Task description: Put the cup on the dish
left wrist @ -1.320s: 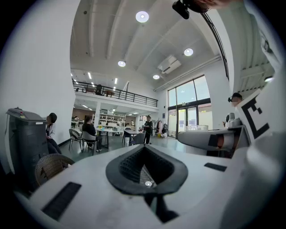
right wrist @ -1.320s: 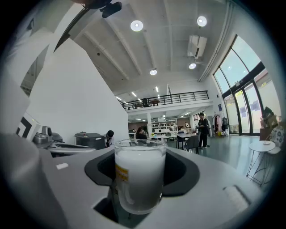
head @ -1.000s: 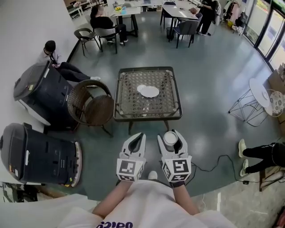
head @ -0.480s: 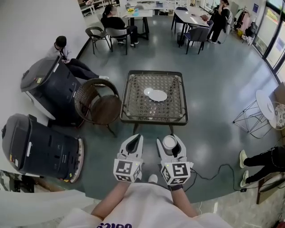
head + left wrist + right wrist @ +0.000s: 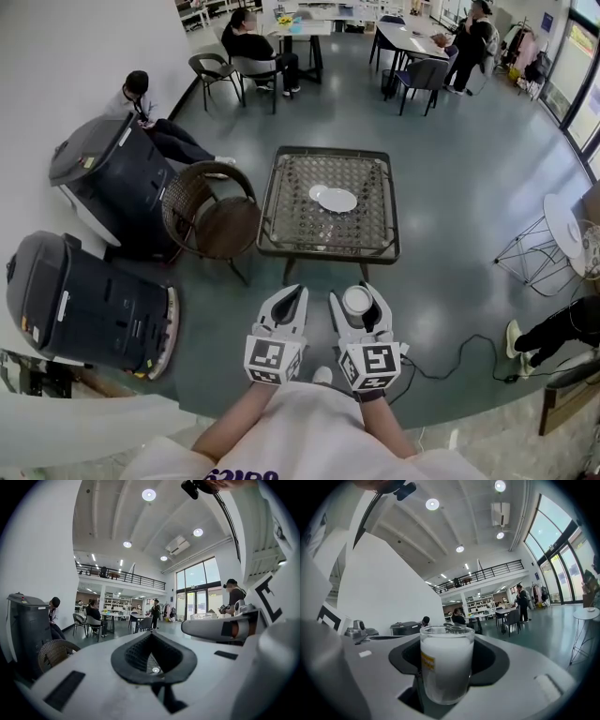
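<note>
The head view looks down on both grippers, which are near the person's body, over the grey floor. The right gripper (image 5: 357,301) has its fingers clenched on the cup (image 5: 446,666). From above, this cup shows only as a white round top between the two jaws. The right gripper view shows more: the cup is a clear glass, upright, filled with something white, and it has a small yellow label on its left side. The jaws' dark pads stand on both sides of it.

The left gripper (image 5: 294,295) is just beside the right one, on the left. Its fingers are clenched together and grasp nothing; the left gripper view shows the dark pads meeting, with no thing between them.

The dish (image 5: 336,200) appears only in the head view. It lies on the far part of a low square table (image 5: 328,249), well apart from the cup. It looks like two white plates that overlap, but I cannot tell for sure.

Left of the table stands a brown wicker chair (image 5: 210,221), and farther left are two dark machines (image 5: 89,309). A black cable (image 5: 450,349) lies on the floor at the right.
</note>
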The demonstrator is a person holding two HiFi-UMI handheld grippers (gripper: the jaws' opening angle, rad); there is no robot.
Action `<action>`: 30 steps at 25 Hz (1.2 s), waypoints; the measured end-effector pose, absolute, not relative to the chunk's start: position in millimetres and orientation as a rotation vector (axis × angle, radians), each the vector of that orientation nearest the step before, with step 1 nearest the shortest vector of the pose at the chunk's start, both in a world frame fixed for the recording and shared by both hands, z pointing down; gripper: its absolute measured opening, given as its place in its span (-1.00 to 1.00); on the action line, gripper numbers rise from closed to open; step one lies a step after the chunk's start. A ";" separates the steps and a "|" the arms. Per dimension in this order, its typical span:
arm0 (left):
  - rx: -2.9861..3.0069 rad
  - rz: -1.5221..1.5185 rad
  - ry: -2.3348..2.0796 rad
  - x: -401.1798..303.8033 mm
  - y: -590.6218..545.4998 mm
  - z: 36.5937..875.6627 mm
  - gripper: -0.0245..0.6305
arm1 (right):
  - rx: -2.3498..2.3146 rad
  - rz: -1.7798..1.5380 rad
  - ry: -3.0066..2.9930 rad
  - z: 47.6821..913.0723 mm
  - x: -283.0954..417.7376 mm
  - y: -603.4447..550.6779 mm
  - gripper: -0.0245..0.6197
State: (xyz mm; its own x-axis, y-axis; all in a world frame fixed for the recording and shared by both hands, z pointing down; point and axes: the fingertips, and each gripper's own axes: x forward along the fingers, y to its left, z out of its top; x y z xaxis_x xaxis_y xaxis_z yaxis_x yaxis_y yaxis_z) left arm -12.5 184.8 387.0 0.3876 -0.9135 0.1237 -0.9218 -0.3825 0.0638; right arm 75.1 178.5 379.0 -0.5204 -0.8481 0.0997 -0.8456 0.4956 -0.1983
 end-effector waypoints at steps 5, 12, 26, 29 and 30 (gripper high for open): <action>2.544 0.138 -1.633 2.6 186.2 391.2 -0.92 | -1.570 -0.364 2.670 382.6 89.4 172.2 -0.14; 2.521 0.150 -1.638 -8.5 167.4 401.5 -0.92 | -1.553 -0.377 2.693 392.2 79.7 153.7 -0.14; 2.538 -0.053 -1.691 -67.7 32.1 380.0 -0.92 | -1.542 -0.231 2.696 367.1 24.5 41.2 -0.14; 2.516 -0.104 -1.728 -96.0 2.3 372.4 -0.92 | -1.539 -0.183 2.688 359.6 3.4 7.5 -0.14; 2.515 -0.104 -1.736 -105.7 -4.4 371.7 -0.92 | -1.540 -0.177 2.688 359.5 -5.1 -1.8 -0.14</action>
State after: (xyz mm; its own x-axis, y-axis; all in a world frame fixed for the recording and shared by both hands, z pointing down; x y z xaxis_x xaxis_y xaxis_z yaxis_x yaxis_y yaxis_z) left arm -105.7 -4.4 371.7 0.3540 -0.9352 -0.0082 -0.9295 -0.3528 0.1072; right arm -5.1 -1.8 359.5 -0.5069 -0.8617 0.0228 -0.8572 0.5012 -0.1184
